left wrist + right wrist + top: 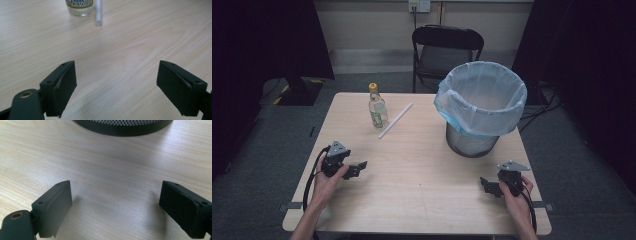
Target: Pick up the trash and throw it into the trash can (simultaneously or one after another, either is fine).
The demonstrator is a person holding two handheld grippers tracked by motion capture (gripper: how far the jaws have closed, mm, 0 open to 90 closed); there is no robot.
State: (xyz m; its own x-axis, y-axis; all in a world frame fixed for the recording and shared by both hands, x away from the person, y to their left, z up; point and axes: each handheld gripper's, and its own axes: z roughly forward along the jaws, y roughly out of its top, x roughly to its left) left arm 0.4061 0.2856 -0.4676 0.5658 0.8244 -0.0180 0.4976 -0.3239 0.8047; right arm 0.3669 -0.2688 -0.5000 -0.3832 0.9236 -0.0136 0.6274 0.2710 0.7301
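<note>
A small clear bottle [377, 110] with a yellow cap stands upright at the back left of the wooden table [422, 200]. A white stick [395, 120] lies slanted just right of it. A mesh bin [477, 107] lined with a pale blue bag stands at the back right. My left gripper [356, 169] rests near the front left, open and empty. My right gripper [488, 186] rests near the front right, also open and empty. In the left gripper view the open gripper [116, 87] faces the bottle's base [80, 5] and the stick's end [99, 15]. In the right gripper view the open gripper [115, 207] faces the bin's base [122, 126].
A black folding chair [447, 50] stands behind the table. A dark stand base [299, 90] sits on the floor at the back left, and cables [547, 102] lie on the floor at the right. Bare wood lies between both grippers and the objects.
</note>
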